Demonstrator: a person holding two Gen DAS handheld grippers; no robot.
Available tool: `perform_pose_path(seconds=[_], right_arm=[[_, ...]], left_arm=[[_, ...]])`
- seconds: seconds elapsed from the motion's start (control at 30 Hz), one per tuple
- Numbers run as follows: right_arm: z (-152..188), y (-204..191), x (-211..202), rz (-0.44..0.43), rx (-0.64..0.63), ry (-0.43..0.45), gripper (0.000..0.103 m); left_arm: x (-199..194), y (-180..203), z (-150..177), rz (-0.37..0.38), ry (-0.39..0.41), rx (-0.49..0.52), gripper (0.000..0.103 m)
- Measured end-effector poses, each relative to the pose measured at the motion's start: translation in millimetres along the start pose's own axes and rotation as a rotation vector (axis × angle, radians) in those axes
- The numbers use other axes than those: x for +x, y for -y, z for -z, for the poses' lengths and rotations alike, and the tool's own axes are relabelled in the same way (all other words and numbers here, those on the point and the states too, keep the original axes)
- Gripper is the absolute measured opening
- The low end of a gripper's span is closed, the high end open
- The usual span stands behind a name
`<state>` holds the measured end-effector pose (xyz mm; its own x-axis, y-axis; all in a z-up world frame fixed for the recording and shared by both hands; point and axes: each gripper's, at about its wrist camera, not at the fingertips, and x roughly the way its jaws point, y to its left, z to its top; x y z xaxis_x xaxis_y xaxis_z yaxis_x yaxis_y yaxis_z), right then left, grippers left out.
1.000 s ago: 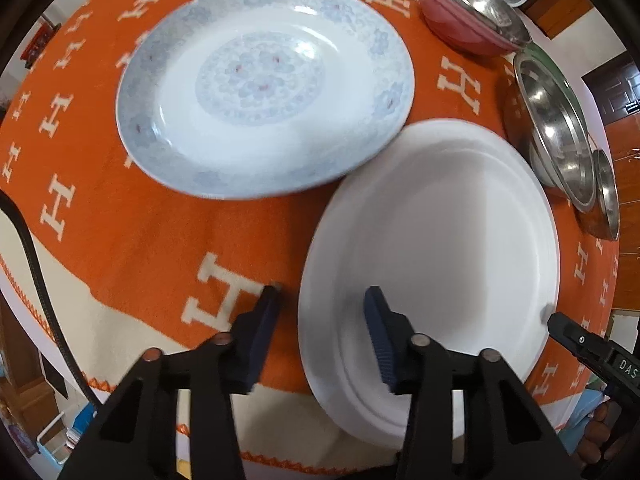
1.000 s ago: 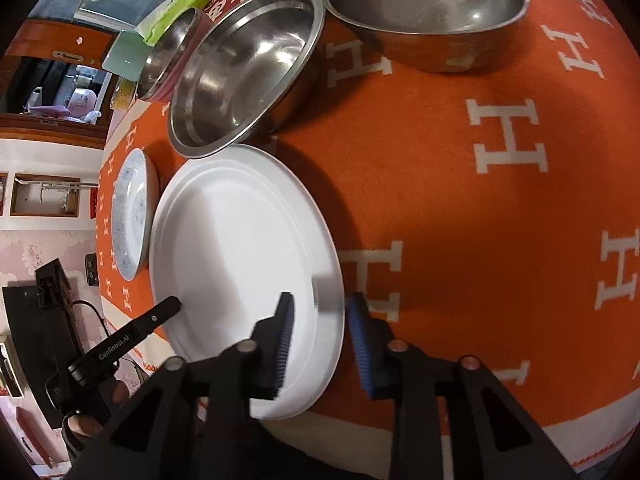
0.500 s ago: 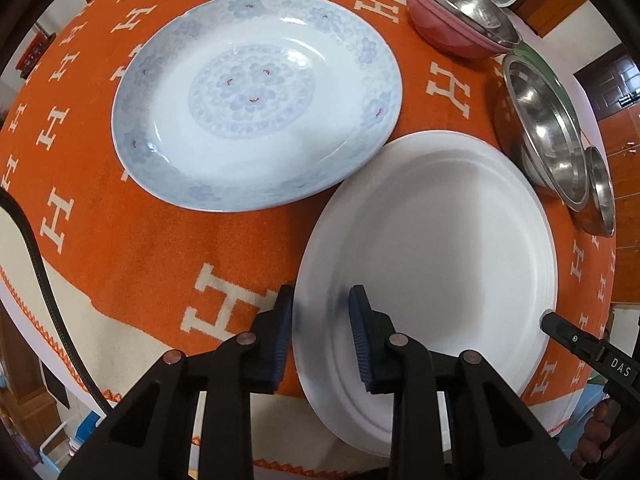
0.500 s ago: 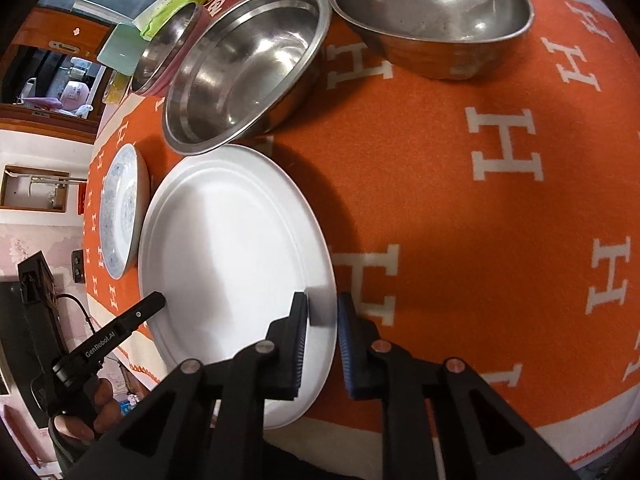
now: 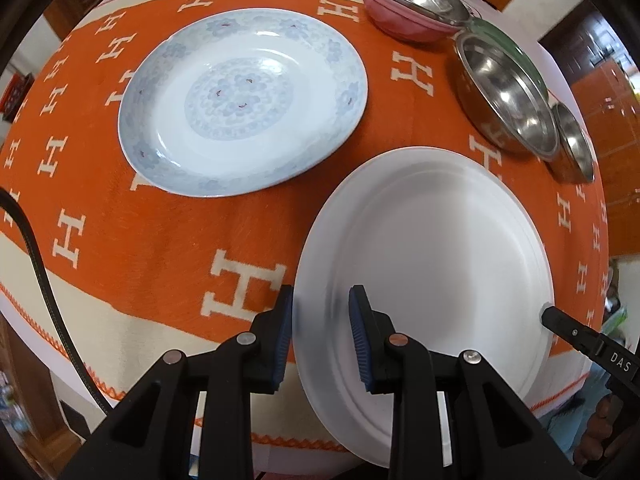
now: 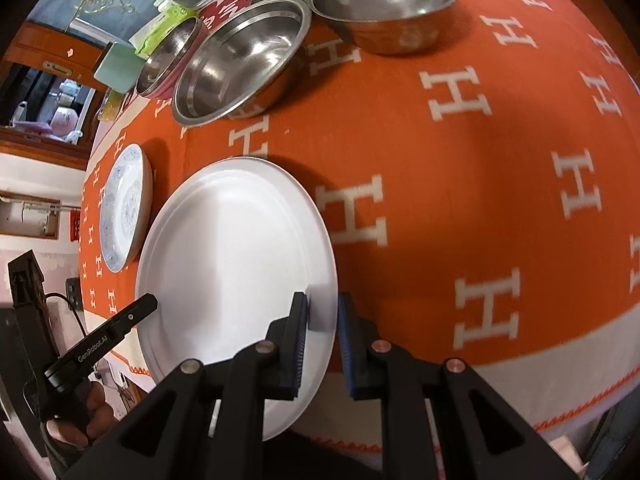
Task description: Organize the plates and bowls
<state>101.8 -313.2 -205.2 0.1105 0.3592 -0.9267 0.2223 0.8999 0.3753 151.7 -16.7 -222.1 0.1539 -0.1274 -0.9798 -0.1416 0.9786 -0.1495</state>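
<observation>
Your left gripper (image 5: 320, 316) has its fingers (image 5: 283, 320) clamped on the near-left rim of the white plate (image 5: 432, 248), one pad under the edge and one on top, the jaws having just been closing onto it; your right gripper (image 6: 322, 320) pinches the opposite rim of that same plate, its fingers (image 6: 298, 328) likewise just drawn in on the edge; the white plate sits at the near edge of the table (image 5: 168, 240), overhanging the orange cloth; the blue-patterned plate (image 5: 244, 108) lies beyond it, apart from it; three steel bowls stand further back: the large steel bowl (image 6: 240, 68) nearest the white plate, the wide steel bowl (image 6: 384, 4) to its right, the pink-sided bowl (image 5: 408, 12) behind.
</observation>
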Motion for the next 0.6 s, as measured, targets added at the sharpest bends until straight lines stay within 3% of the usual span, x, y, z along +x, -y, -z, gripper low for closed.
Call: perform_pose_path(seconds=[0.33, 0.6], right_arm=[[43.5, -3.0, 4.8, 0.017, 0.072, 0.027, 0.015], [61.9, -10.0, 9.3, 0.076, 0.039, 0.065, 0.016]], left_arm=[[0.6, -13.4, 29.7, 0.006, -0.02, 0.092, 0.026], [0.9, -29.2, 59.3, 0.0, -0.041, 0.152, 0.026]])
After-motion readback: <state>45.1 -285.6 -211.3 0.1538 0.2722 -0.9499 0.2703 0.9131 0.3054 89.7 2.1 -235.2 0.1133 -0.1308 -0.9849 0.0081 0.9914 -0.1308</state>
